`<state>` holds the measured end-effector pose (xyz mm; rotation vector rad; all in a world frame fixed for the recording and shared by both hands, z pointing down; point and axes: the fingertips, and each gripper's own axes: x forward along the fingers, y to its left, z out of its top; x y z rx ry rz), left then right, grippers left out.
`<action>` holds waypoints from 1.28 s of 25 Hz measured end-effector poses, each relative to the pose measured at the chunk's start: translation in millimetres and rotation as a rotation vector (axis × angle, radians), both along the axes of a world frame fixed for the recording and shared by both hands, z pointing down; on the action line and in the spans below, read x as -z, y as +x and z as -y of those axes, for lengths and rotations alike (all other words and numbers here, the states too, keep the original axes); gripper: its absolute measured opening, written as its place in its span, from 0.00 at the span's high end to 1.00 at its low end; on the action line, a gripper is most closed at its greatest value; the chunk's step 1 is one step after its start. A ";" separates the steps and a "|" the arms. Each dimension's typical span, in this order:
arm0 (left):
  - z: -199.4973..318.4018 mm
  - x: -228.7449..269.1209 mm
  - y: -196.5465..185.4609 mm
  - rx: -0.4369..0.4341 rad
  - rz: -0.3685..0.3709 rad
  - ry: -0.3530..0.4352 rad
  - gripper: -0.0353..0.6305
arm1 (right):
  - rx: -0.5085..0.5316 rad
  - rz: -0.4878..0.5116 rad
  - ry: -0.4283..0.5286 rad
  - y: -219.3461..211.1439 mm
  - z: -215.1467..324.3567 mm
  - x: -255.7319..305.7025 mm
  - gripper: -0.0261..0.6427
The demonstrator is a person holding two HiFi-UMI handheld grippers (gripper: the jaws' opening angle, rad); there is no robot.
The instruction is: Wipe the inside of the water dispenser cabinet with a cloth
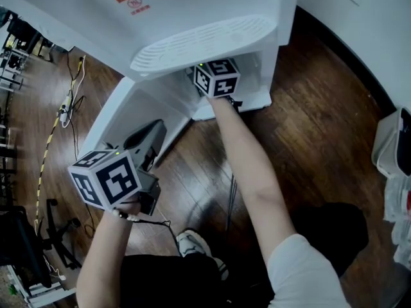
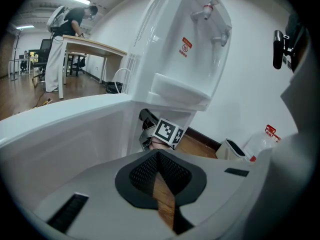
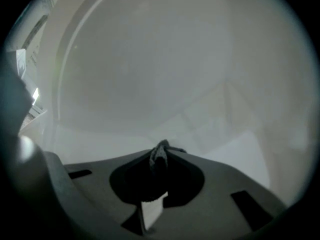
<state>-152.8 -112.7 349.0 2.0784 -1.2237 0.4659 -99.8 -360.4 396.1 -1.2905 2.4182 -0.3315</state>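
The white water dispenser [image 1: 192, 11] stands on a wood floor, its lower cabinet door [image 1: 122, 114] swung open to the left. My right gripper [image 1: 217, 77] reaches into the cabinet [image 1: 260, 76]; only its marker cube and the forearm show from above. In the right gripper view the jaws [image 3: 161, 149] are shut on a small grey cloth [image 3: 159, 160], facing the dim white inner wall [image 3: 165, 69]. My left gripper [image 1: 149, 147] hangs beside the open door, outside the cabinet. Its jaws [image 2: 158, 156] meet at the tips with nothing between them, pointing at the right gripper's cube [image 2: 168, 131].
A white bin [image 1: 393, 140] and plastic bottles stand by the wall at the right. A power strip with cables [image 1: 64, 111] lies on the floor at the left, near a chair base [image 1: 58, 230]. A person [image 2: 65, 39] works at a desk far behind.
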 end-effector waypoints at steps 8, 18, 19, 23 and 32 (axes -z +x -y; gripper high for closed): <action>0.6 -1.1 -2.5 0.006 0.006 0.001 0.95 | -0.030 0.030 0.060 0.7 -5.5 28.3 0.90; 1.7 -3.4 0.1 0.002 0.006 -0.001 0.95 | -0.057 -0.010 -0.164 2.7 6.4 -53.5 0.90; 1.6 -2.3 0.7 0.002 0.002 -0.002 0.95 | -0.066 -0.021 -0.225 3.0 8.5 -72.6 0.90; 1.4 -1.0 1.9 0.000 -0.007 -0.007 0.95 | -0.089 -0.041 -0.399 3.1 10.1 -124.0 0.90; 1.5 -2.5 2.2 -0.001 -0.012 -0.016 0.95 | -0.160 -0.011 -0.576 24.4 11.0 -164.8 0.90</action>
